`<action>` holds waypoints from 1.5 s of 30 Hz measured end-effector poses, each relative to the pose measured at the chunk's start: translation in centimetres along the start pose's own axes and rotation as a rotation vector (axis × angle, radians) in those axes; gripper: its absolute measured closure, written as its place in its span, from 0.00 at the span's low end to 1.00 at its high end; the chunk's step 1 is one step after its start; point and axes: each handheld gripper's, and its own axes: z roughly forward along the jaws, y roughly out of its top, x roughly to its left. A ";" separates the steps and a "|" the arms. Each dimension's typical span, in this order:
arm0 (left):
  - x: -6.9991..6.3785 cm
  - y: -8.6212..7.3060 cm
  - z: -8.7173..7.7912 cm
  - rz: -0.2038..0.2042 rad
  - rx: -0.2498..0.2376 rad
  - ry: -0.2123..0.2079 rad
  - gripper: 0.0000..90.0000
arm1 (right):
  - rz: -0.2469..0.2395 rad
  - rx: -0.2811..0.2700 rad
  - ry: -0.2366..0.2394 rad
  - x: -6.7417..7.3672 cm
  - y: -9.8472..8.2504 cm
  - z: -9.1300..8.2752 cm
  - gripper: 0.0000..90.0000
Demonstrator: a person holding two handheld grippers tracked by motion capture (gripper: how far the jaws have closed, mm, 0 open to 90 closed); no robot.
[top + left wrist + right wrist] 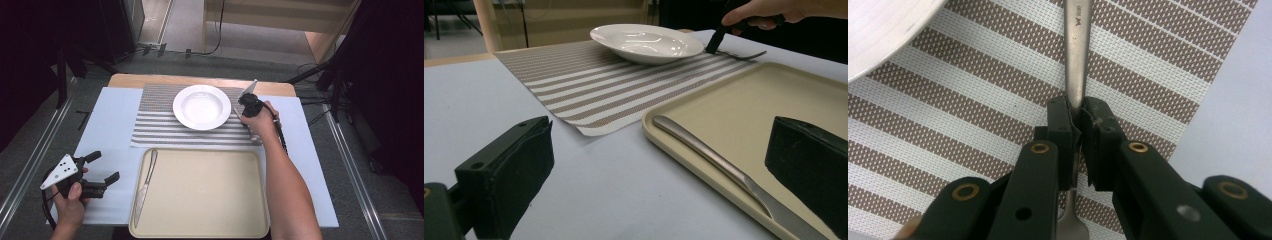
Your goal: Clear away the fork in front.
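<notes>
The surface (305, 165) is a table with a pale blue-white sheet over it, a strip of wood showing at its far edge. Around it the room is dim: grey floor, dark stands and cables at both sides, and a lit wooden partition in the background.

Counted out: one striped placemat (160, 125), brown and white, lying flat on the sheet; one white plate (202, 106) (a deep one, with a wide rim) on the mat's far half; one beige tray (200, 192) just in front of the mat; one knife (145, 187) along the tray's left side; one fork (1077, 50); two grippers.

The fork is plain silver metal with a slim flat handle bearing a small stamped mark. It lies on the mat just to the right of the plate, close to the mat's right edge, its broader end showing below the jaws in the right gripper view.

The right gripper (1075, 125) points down at the mat with its jaws pinching the fork's handle, one pad on each side. The left gripper (102, 167) is held low over the sheet left of the tray, its jaws spread wide with nothing between them.
</notes>
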 end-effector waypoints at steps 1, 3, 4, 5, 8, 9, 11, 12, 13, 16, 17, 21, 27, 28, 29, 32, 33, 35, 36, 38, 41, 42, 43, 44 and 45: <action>0.0 0.0 0.0 0.001 0.000 0.000 0.00 | 0.004 -0.001 0.001 0.0 -0.1 0.0 0.91; 0.0 0.0 0.0 0.003 0.001 0.000 0.00 | -0.001 -0.003 -0.007 -0.1 -0.2 -0.1 0.91; 0.0 0.0 0.1 0.003 0.002 0.001 0.00 | -0.001 -0.005 -0.005 -0.2 -0.2 -0.2 0.91; 0.0 0.0 0.0 0.007 0.005 0.001 0.00 | -0.001 -0.011 -0.004 -0.3 -0.3 -0.2 0.91; 0.0 0.0 0.1 0.004 0.004 0.002 0.00 | 0.002 -0.030 0.009 -0.6 -0.5 -0.6 0.91; 0.0 0.0 0.1 0.003 0.002 0.002 0.00 | 0.006 -0.036 0.010 -0.7 -0.6 -0.7 0.91; 0.0 0.0 0.0 0.006 0.005 0.002 0.00 | 0.018 -0.058 0.026 -0.9 -0.8 -1.0 0.91; 0.0 0.0 0.0 0.007 0.005 0.002 0.00 | 0.021 -0.067 0.029 -1.0 -0.9 -1.2 0.91; 0.0 0.0 0.1 0.008 0.005 0.002 0.00 | 0.016 -0.079 0.029 -1.1 -1.0 -1.3 0.91; 0.0 0.0 0.1 0.007 0.006 0.004 0.00 | 0.009 -0.106 0.043 -1.3 -1.5 -1.4 0.91; 0.0 0.0 0.1 0.009 0.007 0.004 0.00 | 0.004 -0.105 0.045 -1.3 -1.7 -1.4 0.91; 0.0 0.0 0.1 0.009 0.008 0.007 0.00 | -0.031 -0.079 0.036 -1.1 -1.9 -0.9 0.91; 0.0 0.0 0.1 0.007 0.010 0.007 0.00 | -0.059 -0.044 0.007 -0.5 -1.6 -0.1 0.90; 0.0 0.0 0.1 0.007 0.009 0.007 0.00 | -0.062 -0.038 0.003 -0.4 -1.6 -0.2 0.90; 0.0 0.0 0.1 0.006 0.009 0.007 0.00 | -0.068 -0.033 0.002 -0.4 -1.5 -0.2 0.90; 0.0 0.0 0.1 0.007 0.008 0.006 0.00 | -0.084 -0.017 -0.003 -0.2 -1.5 -0.2 0.90; 0.0 0.0 0.1 0.007 0.008 0.005 0.00 | -0.087 -0.019 -0.003 -0.2 -1.6 -0.2 0.90; 0.0 0.0 0.1 0.008 0.008 0.005 0.00 | -0.084 -0.009 -0.009 -0.1 -1.6 -0.3 0.89; 0.0 0.0 0.1 0.007 0.008 0.005 0.00 | -0.088 -0.009 -0.014 -0.1 -1.7 -0.4 0.88; 0.0 0.0 0.1 0.009 0.009 0.005 0.00 | -0.091 -0.005 -0.006 -0.2 -1.7 -0.5 0.86; 0.0 0.0 0.1 0.009 0.010 0.006 0.00 | -0.107 0.014 -0.009 -0.1 -1.8 -0.5 0.86; 0.0 0.0 0.2 0.008 0.010 0.006 0.00 | -0.110 0.023 -0.008 -0.1 -1.8 -0.5 0.86; -0.1 0.0 0.2 0.007 0.007 0.006 0.00 | -0.117 0.036 -0.015 0.0 -1.8 -0.3 0.86; -0.1 0.0 0.2 0.008 0.008 0.006 0.00 | -0.110 0.034 -0.012 0.0 -1.8 -0.3 0.87; -0.1 0.0 0.2 0.009 0.009 0.007 0.00 | -0.102 0.035 -0.005 -0.1 -1.8 -0.3 0.88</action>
